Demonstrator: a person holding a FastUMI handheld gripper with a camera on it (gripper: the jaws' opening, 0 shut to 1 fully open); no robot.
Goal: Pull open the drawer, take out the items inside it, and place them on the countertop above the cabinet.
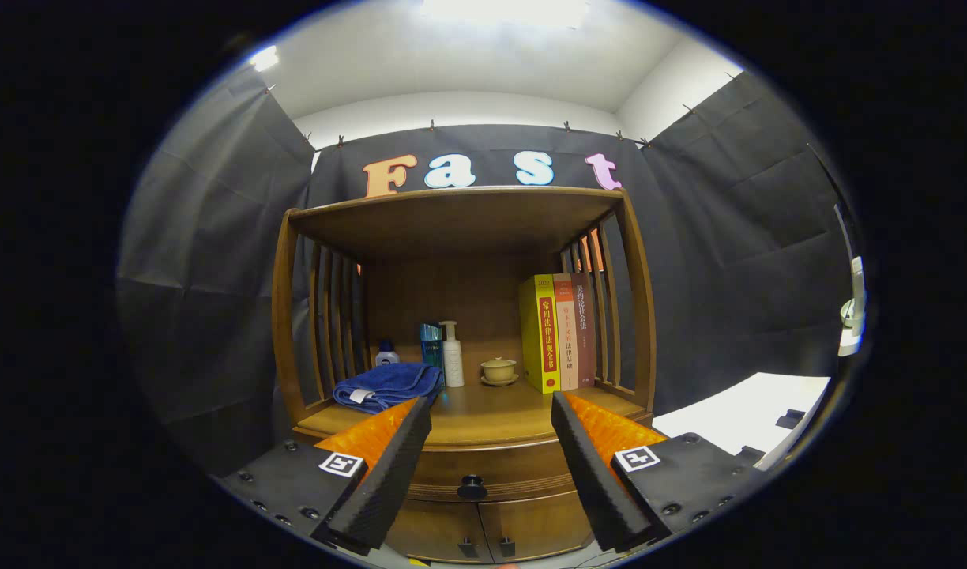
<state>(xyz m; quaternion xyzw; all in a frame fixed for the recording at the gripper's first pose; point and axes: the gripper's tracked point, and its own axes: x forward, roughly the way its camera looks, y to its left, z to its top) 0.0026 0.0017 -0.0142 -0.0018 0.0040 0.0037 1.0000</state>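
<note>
Wooden cabinet's drawer is closed, its round dark knob between the ridged fingers of the hand-held gripper, spread wide, grasping nothing, level before the glossy worktop.

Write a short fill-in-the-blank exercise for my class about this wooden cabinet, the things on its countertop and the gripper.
1. The wooden drawer with the round black knob is ____.
2. The folded blue towel lies on the wooden countertop, ____ of the white pump bottle.
3. The gripper is ____, holding nothing.
4. The small beige lidded cup stands between the pump bottle and the ____ book.

Answers: closed; left; open; yellow
</note>
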